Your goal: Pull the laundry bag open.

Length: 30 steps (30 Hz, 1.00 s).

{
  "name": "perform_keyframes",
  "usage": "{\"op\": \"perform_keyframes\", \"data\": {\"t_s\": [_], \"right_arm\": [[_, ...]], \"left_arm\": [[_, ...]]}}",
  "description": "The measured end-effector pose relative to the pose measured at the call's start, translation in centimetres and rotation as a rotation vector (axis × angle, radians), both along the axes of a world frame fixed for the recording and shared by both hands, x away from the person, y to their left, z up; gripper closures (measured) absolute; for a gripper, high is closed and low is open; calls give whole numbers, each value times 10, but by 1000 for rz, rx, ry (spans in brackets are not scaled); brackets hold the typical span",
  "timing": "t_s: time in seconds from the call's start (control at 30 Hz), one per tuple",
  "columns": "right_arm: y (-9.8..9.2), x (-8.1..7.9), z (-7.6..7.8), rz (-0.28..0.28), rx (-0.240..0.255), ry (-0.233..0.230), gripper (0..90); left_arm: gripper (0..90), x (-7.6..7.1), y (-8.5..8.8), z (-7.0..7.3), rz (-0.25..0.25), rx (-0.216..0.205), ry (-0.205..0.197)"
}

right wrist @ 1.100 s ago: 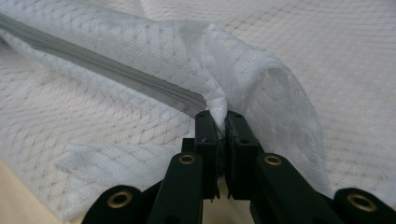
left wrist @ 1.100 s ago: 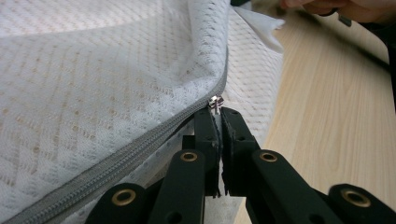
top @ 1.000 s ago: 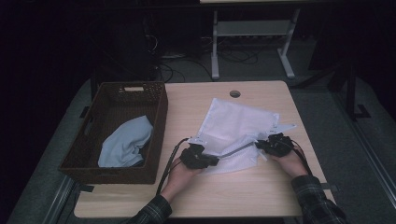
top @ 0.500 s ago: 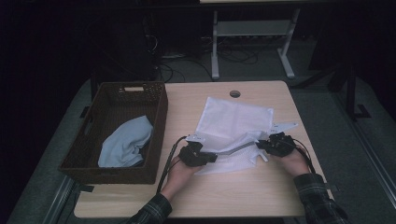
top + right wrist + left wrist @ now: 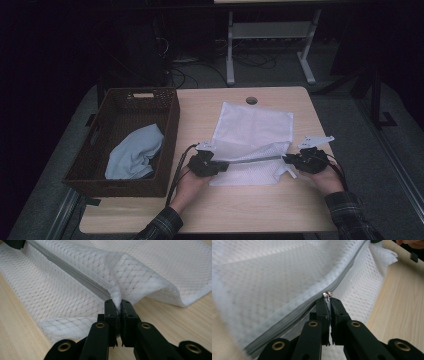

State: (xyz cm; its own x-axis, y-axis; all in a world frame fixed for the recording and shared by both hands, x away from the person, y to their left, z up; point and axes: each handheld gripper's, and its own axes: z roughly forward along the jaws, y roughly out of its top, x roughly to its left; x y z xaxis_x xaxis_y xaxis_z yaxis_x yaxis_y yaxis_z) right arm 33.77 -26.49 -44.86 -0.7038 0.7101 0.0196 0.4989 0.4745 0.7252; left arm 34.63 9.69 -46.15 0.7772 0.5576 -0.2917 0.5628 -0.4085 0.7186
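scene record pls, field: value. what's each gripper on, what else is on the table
work in hand: white mesh laundry bag with a grey zipper pulled taut between the two grippers
left gripper: shut on the zipper pull
right gripper: shut on the mesh at the zipper's other end
bag position: flat on the table, near edge lifted along the zipper
basket: brown wicker, left of the bag
basket contents: light blue cloth, crumpled
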Motion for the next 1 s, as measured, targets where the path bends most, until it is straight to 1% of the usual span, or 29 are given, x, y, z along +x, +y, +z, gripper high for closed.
{"op": "perform_keyframes", "data": {"t_s": [0.1, 0.27, 0.43, 0.6, 0.67, 0.8, 0.93, 1.0], "right_arm": [[-4, -2, 1, 0, 8, -2, 848], [-9, -3, 1, -7, 17, -2, 848], [-10, -4, 0, 0, 15, 3, 848], [-12, -8, 0, 5, 17, 3, 848], [-13, -9, 0, 14, 16, 1, 847], [-18, -14, 0, 11, 22, 9, 847], [-22, -17, -1, 11, 26, 12, 845], [-24, -20, -2, 21, 31, 14, 843]], "left_arm": [[870, 0, 4, 2, 13, -6, 0], [869, -1, 11, 4, 29, 3, 1], [870, -2, 18, 5, 43, 4, 4], [869, -5, 24, 6, 59, 14, 6], [870, -6, 26, 7, 62, 26, 4], [869, -8, 32, 8, 74, 26, 5], [869, -8, 32, 9, 74, 26, 10], [869, -8, 32, 9, 71, 37, 14]]}}
